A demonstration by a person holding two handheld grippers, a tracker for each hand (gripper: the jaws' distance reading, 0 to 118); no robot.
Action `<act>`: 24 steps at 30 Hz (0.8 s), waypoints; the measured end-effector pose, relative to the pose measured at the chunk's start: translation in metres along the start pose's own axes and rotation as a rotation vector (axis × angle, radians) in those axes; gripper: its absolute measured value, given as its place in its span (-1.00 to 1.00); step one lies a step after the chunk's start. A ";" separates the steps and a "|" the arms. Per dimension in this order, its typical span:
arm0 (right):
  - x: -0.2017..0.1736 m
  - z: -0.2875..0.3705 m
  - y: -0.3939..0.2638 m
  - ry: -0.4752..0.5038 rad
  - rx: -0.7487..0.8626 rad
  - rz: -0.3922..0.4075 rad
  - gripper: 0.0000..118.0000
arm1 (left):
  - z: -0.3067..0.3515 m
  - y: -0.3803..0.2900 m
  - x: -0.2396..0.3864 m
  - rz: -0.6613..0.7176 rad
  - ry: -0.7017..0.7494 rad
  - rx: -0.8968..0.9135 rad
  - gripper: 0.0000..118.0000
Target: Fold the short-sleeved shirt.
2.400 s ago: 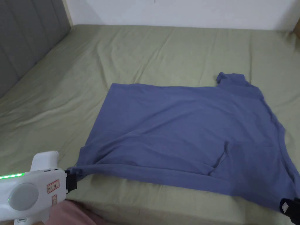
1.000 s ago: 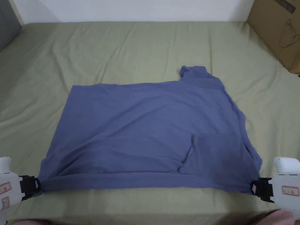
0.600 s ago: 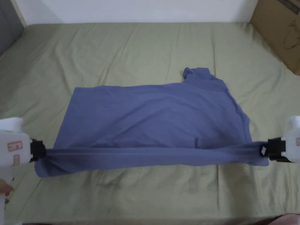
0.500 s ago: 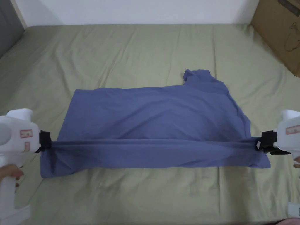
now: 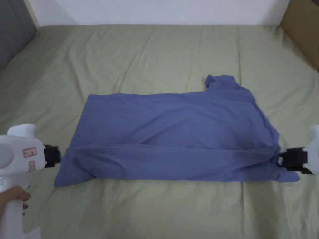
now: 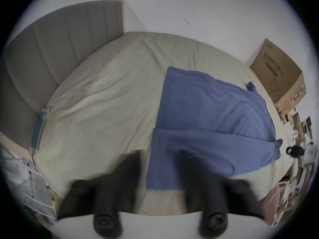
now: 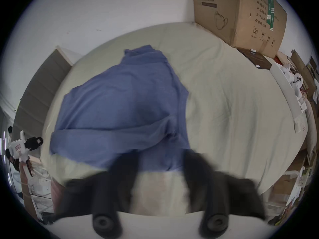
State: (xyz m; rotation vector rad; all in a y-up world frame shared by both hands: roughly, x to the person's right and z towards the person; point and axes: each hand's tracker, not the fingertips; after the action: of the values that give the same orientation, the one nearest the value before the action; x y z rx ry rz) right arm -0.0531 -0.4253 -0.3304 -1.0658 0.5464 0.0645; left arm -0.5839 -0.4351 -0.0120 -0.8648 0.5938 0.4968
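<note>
The blue short-sleeved shirt (image 5: 174, 133) lies across the green bed sheet (image 5: 155, 53), collar end to the right. Its near strip is folded back over the body as a long band. A sleeve (image 5: 221, 81) sticks out at the far right. My left gripper (image 5: 57, 155) hovers just off the shirt's left end, jaws wide apart in the left gripper view (image 6: 160, 158) with the shirt's edge (image 6: 207, 113) below them. My right gripper (image 5: 280, 160) sits at the right end of the band; its jaws (image 7: 160, 154) stand apart over the cloth (image 7: 120, 101).
A cardboard box (image 5: 303, 25) stands at the bed's far right corner. A grey padded headboard (image 5: 12, 28) runs along the left side. A white wall is behind the bed. Clutter lies beyond the bed's right side (image 7: 296, 87).
Both grippers lifted the shirt's near edge, carried it away from me and laid it over the body. Their jaws have now let go, and the left gripper has backed off to the left.
</note>
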 end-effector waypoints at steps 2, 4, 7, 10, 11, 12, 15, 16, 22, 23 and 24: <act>-0.003 0.003 -0.021 -0.006 0.011 -0.033 -1.00 | 0.005 -0.021 -0.009 0.022 -0.017 -0.023 -1.00; -0.004 0.001 -0.036 0.036 -0.012 -0.040 -1.00 | 0.009 -0.037 -0.007 -0.011 -0.029 -0.045 -1.00; -0.008 -0.003 -0.051 0.040 -0.039 -0.032 -1.00 | 0.005 -0.043 -0.011 -0.033 0.004 -0.013 -0.88; -0.010 -0.008 -0.061 0.021 -0.062 -0.029 -1.00 | -0.009 -0.033 -0.020 0.084 -0.059 -0.078 -0.07; -0.009 -0.007 -0.062 0.022 -0.062 -0.039 -1.00 | -0.015 -0.031 -0.021 0.124 -0.073 -0.087 0.13; -0.008 -0.008 -0.064 0.030 -0.063 -0.056 -1.00 | -0.020 -0.031 -0.022 0.147 -0.087 -0.074 0.30; -0.004 -0.008 -0.068 0.031 -0.068 -0.082 -1.00 | -0.040 -0.029 -0.018 0.141 -0.061 -0.112 0.55; -0.003 -0.008 -0.070 0.022 -0.071 -0.083 -1.00 | -0.047 -0.031 -0.016 0.131 -0.064 -0.125 0.43; 0.009 -0.010 -0.066 0.013 -0.067 -0.106 -0.34 | -0.039 -0.030 0.004 -0.048 0.076 -0.121 -0.87; 0.012 -0.011 -0.060 0.012 -0.064 -0.104 0.12 | -0.038 -0.025 0.004 -0.041 0.044 -0.144 -0.87; 0.015 -0.015 -0.053 0.007 -0.066 -0.101 0.53 | -0.036 -0.023 0.005 -0.043 0.061 -0.137 -0.89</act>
State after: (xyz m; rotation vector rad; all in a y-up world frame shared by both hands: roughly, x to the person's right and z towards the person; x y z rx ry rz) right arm -0.0295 -0.4675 -0.3002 -1.1567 0.4991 -0.0099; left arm -0.5760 -0.4764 -0.0214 -1.0234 0.6005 0.4772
